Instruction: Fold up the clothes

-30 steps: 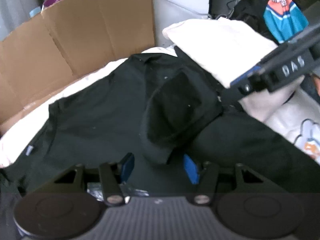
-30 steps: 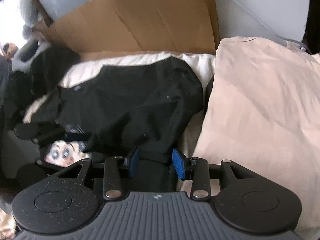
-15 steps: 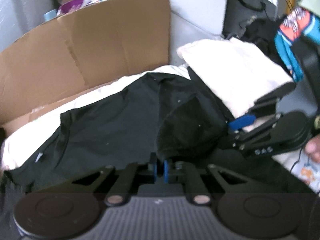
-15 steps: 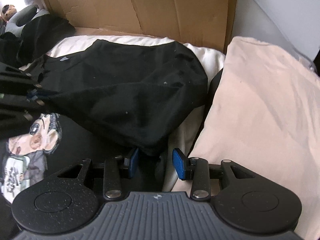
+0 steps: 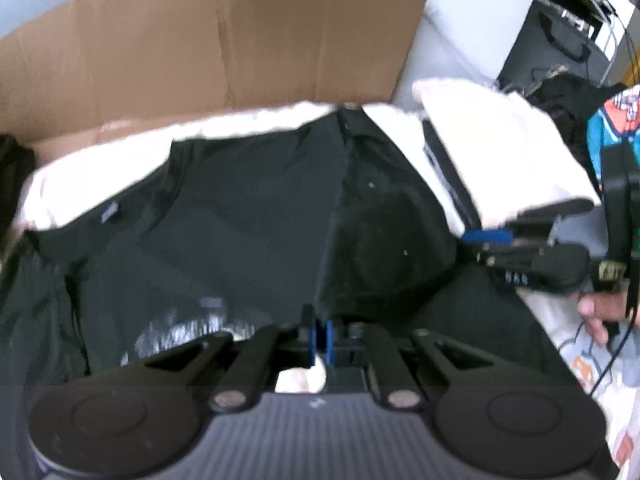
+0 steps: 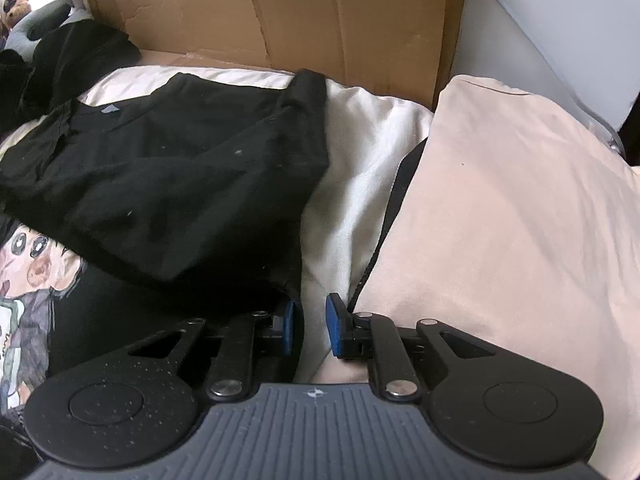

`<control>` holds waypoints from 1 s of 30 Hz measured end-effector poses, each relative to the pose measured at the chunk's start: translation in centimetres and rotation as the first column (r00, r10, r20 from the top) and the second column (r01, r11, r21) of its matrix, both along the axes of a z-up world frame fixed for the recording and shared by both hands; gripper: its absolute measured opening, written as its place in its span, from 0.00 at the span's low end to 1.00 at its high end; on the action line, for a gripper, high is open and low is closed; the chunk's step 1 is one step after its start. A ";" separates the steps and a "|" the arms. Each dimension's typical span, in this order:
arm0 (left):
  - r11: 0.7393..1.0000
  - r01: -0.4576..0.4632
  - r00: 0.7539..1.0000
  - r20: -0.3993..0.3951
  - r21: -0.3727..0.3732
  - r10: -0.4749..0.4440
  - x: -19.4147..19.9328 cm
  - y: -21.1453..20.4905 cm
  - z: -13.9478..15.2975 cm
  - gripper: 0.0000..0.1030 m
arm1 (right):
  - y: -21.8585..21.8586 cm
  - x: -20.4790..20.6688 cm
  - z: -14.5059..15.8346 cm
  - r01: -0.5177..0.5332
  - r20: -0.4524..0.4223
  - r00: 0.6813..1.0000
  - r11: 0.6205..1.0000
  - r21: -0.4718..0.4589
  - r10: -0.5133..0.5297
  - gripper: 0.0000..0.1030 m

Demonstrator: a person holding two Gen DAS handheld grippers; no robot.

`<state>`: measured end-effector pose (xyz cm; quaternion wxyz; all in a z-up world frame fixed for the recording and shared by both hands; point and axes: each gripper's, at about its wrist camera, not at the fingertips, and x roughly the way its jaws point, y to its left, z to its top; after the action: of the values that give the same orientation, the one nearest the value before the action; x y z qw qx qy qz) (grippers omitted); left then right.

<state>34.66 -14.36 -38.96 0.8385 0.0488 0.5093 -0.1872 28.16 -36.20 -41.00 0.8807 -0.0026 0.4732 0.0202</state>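
So I'm mid-fold on the black tee (image 5: 248,216), and the trick rn is keeping both pinch points level so the flap goes over as one flat panel instead of bunching.

Nearest to me: my left gripper (image 5: 319,338) is clamped down, blue pads nearly touching, with the edge of the turned-over flap (image 5: 384,240) running straight down into them. Pic's blurry there, so I think it's a thin bit of fabric pinched, but can't swear how much. My right gripper (image 6: 308,326) is closing at this moment. The tee's right edge hangs just above its left pad, but what's showing in the gap looks like the pale sheet (image 6: 360,160), not cloth. So I'd scoot it left onto the black fabric before it bites, otherwise it grabs bedding.

Further out, the tee's body is spread over the sheet, neck label toward the far left, and the printed graphic (image 6: 28,264) peeks out at the near-left edge in the right cam. The cream pillow (image 6: 500,220) sits just right of my right gripper, w/ the cardboard (image 5: 200,40) propped up at the back.

Imo lift both hands together, carry across, set down, smooth.
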 end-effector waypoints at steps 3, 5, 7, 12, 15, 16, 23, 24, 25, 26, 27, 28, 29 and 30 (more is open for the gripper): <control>1.000 0.006 0.999 -0.041 0.006 -0.006 -0.6 0.3 -0.8 0.05 | 0.0 -0.2 0.0 0.000 0.003 1.000 1.000 -0.001 0.000 0.21; 1.000 0.018 0.998 -0.058 0.008 -0.018 -1.0 0.4 -1.1 0.05 | 0.0 -0.2 0.0 -0.001 0.005 1.000 1.000 -0.002 0.001 0.21; 0.999 0.038 0.997 -0.075 0.020 -0.036 -1.3 0.3 -1.3 0.08 | -0.1 -0.2 0.0 0.002 0.007 1.000 1.000 -0.001 -0.002 0.21; 0.996 0.074 0.993 -0.091 0.040 -0.070 -1.7 1.0 -0.2 0.16 | -0.1 -0.4 0.1 0.026 0.000 1.000 1.000 0.006 -0.026 0.21; 0.997 0.067 0.997 -0.046 0.041 -0.065 -1.2 1.5 1.3 0.20 | -0.2 -0.8 0.7 0.051 -0.017 0.999 0.998 0.030 -0.050 0.22; 0.997 0.062 0.998 -0.027 0.037 -0.061 -0.7 1.7 1.8 0.21 | -0.3 -1.0 1.0 0.055 -0.018 0.998 0.998 0.044 -0.054 0.22; 0.998 0.020 0.997 0.070 -0.063 -0.015 2.8 0.2 3.7 0.26 | -0.2 -2.5 3.8 0.045 0.026 0.998 0.993 0.107 -0.048 0.22; 0.997 0.017 0.997 0.077 -0.080 -0.011 3.2 -0.3 3.7 0.26 | -0.2 -2.6 4.2 0.049 0.038 0.998 0.993 0.112 -0.054 0.22; 0.995 0.015 0.996 0.084 -0.098 -0.007 3.6 -0.8 3.7 0.28 | -0.3 -2.6 4.4 0.055 0.049 0.997 0.991 0.119 -0.061 0.22; 0.993 0.015 0.996 0.090 -0.114 -0.004 3.9 -1.3 3.7 0.34 | -0.5 -2.4 4.6 0.062 0.060 0.996 0.990 0.127 -0.070 0.22; 0.991 0.016 0.995 0.096 -0.130 -0.004 4.0 -2.0 3.5 0.38 | -0.6 -2.2 4.7 0.076 0.073 0.994 0.988 0.133 -0.086 0.22; 0.989 0.019 0.995 0.101 -0.146 -0.004 4.0 -2.6 3.2 0.48 | -0.7 -1.9 4.7 0.093 0.085 0.991 0.986 0.140 -0.105 0.22; 0.987 0.026 0.994 0.106 -0.161 -0.009 4.0 -3.2 2.9 0.52 | -0.8 -1.6 4.7 0.109 0.098 0.987 0.983 0.146 -0.124 0.22; 0.984 0.040 0.994 0.109 -0.171 -0.022 4.0 -3.7 2.6 0.52 | -1.0 -1.4 4.7 0.133 0.111 0.982 0.979 0.155 -0.151 0.22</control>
<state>38.69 -18.06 -36.38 0.8626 -0.0065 0.4448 -0.2410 26.73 -37.24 -36.30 0.9049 0.0950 0.4148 -0.0082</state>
